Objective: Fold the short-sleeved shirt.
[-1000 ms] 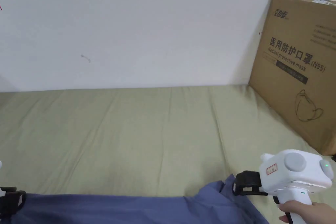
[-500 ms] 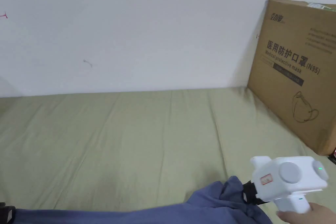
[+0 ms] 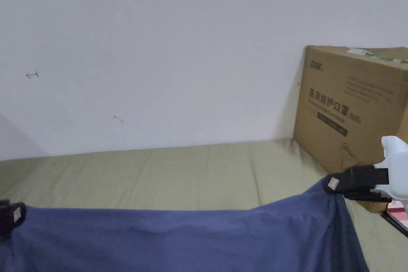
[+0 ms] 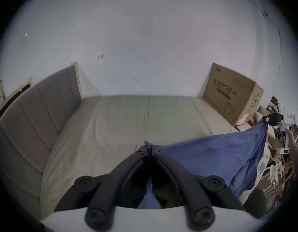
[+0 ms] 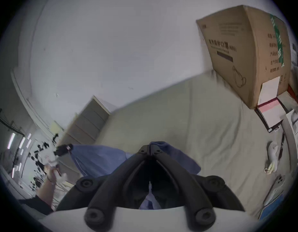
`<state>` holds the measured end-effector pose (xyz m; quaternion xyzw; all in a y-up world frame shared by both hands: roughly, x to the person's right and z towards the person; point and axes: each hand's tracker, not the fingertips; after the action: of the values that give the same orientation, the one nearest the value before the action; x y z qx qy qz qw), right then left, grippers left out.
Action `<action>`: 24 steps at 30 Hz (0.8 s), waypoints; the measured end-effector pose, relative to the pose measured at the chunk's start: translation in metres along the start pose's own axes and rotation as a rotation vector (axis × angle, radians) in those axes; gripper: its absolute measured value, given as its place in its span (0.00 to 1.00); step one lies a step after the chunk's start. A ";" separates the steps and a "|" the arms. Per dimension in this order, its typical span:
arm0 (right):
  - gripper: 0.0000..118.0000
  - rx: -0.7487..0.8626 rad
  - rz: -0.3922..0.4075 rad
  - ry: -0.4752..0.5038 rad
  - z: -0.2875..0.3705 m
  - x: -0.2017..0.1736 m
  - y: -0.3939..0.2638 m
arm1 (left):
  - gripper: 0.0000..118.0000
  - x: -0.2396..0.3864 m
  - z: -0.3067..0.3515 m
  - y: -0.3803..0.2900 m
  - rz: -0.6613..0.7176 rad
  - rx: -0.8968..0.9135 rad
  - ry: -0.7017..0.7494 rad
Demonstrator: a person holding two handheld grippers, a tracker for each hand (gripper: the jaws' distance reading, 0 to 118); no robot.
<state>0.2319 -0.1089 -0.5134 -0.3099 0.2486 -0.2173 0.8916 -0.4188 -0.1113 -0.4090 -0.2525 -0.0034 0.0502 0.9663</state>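
We had the blue cotton short-sleeved shirt (image 3: 179,241) stretched across the lower part of the head view, held up in the air above the pale green bed sheet (image 3: 191,173). The left gripper (image 3: 10,216) sat at the lower left edge of the frame, and in its own view its black jaws were closed tight on a thin fold of blue cloth (image 4: 149,149). The right gripper (image 3: 338,184), with its white housing at the right edge, pinched the other top corner — in the right gripper view its jaws were likewise closed on the fabric (image 5: 150,146). The upper edge ran nearly taut between the two, sagging a little toward the left, and the rest hung down out of the bottom of the frame.

We judged this as the spreading step: the garment lifted and opened out, no fold yet made. A large brown cardboard box (image 3: 350,105) stood against the white wall at the right. The next move, we reckoned, called for lowering the shirt flat onto the sheet, keeping the tension even so it landed without creases — and keeping clear of the box.
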 end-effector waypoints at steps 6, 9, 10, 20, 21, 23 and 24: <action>0.00 0.173 0.119 -0.017 0.035 -0.048 0.068 | 0.02 0.013 0.039 0.062 -0.008 0.105 -0.007; 0.00 0.214 0.137 -0.007 0.037 -0.069 0.109 | 0.02 0.019 0.040 0.096 -0.018 0.144 -0.006; 0.00 0.223 0.147 -0.011 0.036 -0.073 0.122 | 0.02 0.019 0.038 0.106 -0.015 0.150 -0.009; 0.00 0.317 0.244 -0.194 -0.030 -0.106 0.247 | 0.02 0.005 -0.031 0.193 0.081 0.201 0.050; 0.00 0.330 0.239 -0.201 -0.038 -0.108 0.257 | 0.02 0.002 -0.041 0.200 0.089 0.204 0.058; 0.00 0.367 0.238 -0.201 -0.050 -0.114 0.272 | 0.02 -0.003 -0.057 0.213 0.106 0.208 0.066; 0.00 0.388 0.246 -0.203 -0.057 -0.118 0.281 | 0.02 -0.005 -0.067 0.221 0.113 0.210 0.074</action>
<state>0.1724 0.1301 -0.7023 -0.1205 0.1472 -0.1184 0.9746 -0.4426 0.0472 -0.5749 -0.1515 0.0520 0.0953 0.9825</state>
